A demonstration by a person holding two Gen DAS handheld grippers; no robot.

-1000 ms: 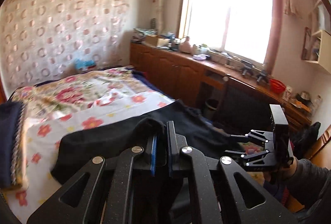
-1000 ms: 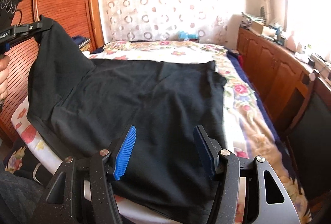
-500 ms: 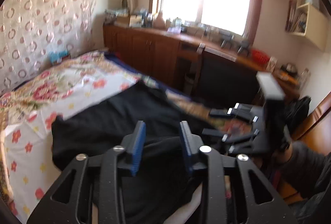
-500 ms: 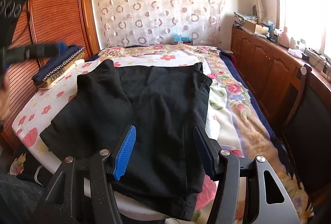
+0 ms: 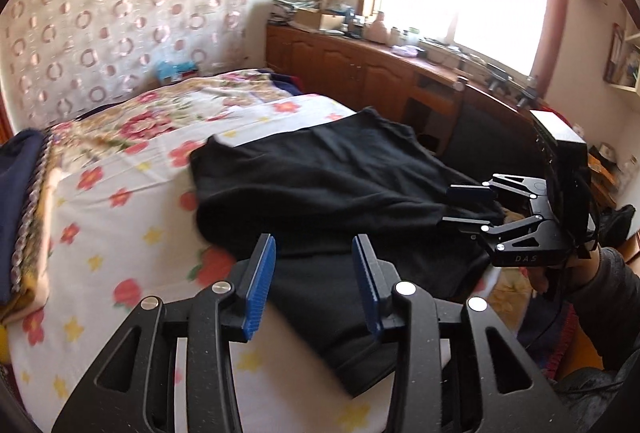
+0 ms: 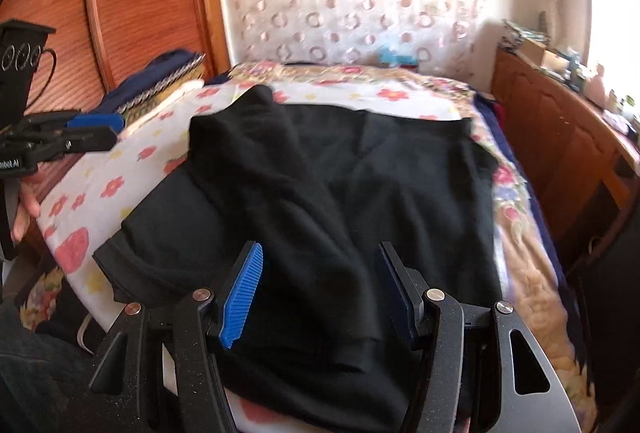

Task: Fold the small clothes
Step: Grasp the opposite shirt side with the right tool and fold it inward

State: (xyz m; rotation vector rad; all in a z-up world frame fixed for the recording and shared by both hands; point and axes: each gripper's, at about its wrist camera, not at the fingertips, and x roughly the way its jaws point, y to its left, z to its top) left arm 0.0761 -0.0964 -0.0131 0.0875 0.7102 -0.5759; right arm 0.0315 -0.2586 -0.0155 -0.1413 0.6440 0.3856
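Lying across the near half of the flowered bed point(image 6: 120, 173), the black garment point(image 6: 360, 193) is running its long axis from the near edge toward the far curtained wall, with one side flap already laid over the middle as a ridge that is slanting from far left to near centre. The left hand-held gripper point(image 5: 316, 285) is hovering over the garment's near left edge; its jaws are opening, standing narrow to medium, and nothing is sitting between the blue pads. The right hand-held gripper point(image 6: 320, 293) is hanging over the near hem with its jaws medium-wide and empty, cloth showing below them but not pinched. Seen from the left wrist, the right hand-held gripper is sitting just beside the garment's right edge, which is still lying flat and unfolded. That right side is looking like the next flap to bring over, and the right hand is being the nearer one to it, while the left is standing apart at the folded side.
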